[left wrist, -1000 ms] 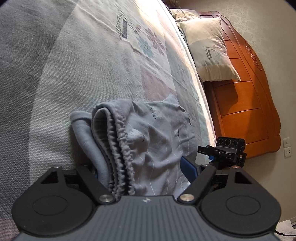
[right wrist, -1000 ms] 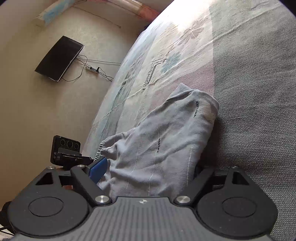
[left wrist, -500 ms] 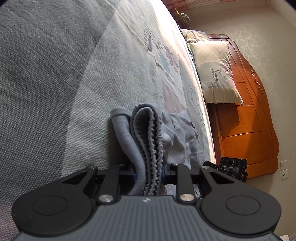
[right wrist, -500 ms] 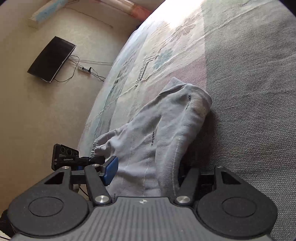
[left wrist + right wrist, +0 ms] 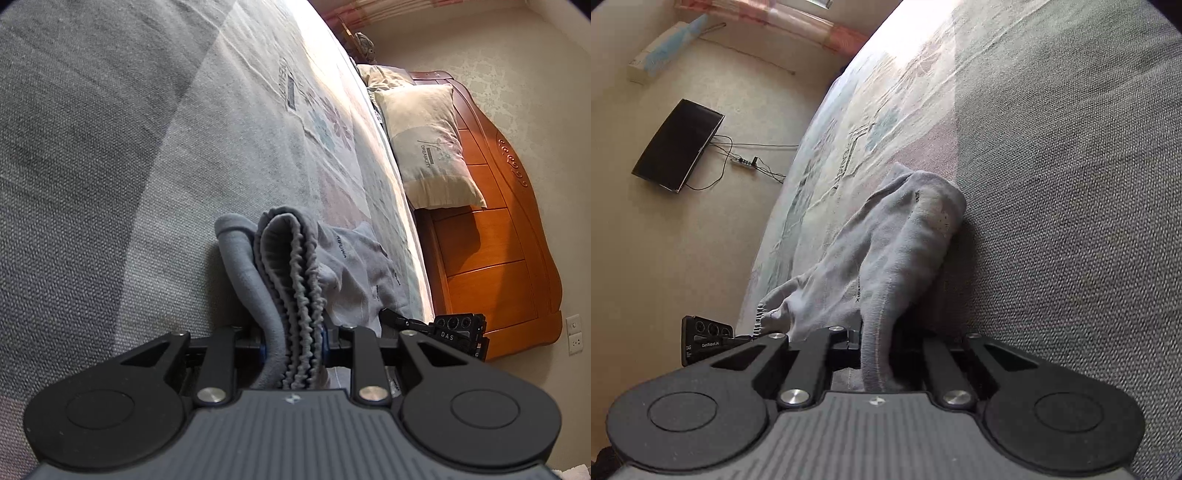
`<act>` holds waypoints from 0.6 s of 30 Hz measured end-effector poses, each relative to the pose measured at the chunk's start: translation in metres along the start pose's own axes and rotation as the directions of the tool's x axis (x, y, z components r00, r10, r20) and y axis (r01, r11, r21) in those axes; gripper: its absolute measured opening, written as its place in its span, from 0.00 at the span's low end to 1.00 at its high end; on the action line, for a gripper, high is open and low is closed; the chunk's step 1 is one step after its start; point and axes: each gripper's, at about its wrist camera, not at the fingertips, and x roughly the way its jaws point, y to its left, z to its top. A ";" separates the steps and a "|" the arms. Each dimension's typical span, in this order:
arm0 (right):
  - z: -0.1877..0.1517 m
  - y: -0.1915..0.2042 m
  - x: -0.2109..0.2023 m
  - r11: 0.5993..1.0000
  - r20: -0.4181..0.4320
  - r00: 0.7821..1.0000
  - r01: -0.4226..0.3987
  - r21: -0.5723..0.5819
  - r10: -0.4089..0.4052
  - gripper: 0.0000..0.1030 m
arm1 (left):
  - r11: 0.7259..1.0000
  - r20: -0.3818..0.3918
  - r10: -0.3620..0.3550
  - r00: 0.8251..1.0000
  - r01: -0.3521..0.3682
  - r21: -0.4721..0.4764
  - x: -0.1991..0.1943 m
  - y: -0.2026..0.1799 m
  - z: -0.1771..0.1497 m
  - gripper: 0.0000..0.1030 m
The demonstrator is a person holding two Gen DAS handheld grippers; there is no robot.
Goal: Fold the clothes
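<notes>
Grey garment (image 5: 295,291) bunched on bed (image 5: 110,155); both tongs, spread a second ago, now pinch it: left tongs (image 5: 293,341) on the waistband, right tongs (image 5: 877,345) on another edge. Ready to lift.

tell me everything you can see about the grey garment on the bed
The grey garment is soft, knit-looking fabric, loosely folded into layers on the bedspread. One end shows a gathered, ruffled elastic band; small dark printed lettering runs along the cloth. The left gripper is closed on the elastic end, and the right gripper pinches a stitched edge at the other end. The far part rests rumpled on the bed. What kind of garment it is cannot be told.
</notes>
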 end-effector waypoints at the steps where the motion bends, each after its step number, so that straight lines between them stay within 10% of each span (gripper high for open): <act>1: -0.001 0.003 -0.001 1.000 0.010 1.000 0.010 -0.003 -0.010 0.11 | 1.000 0.000 0.011 1.000 -0.011 0.004 -0.001 -0.002 0.000 0.24; 18: -0.016 0.037 -0.090 0.993 0.186 0.982 0.010 -0.119 0.012 0.09 | 0.956 -0.007 0.089 0.996 -0.083 0.281 0.015 -0.130 0.000 0.22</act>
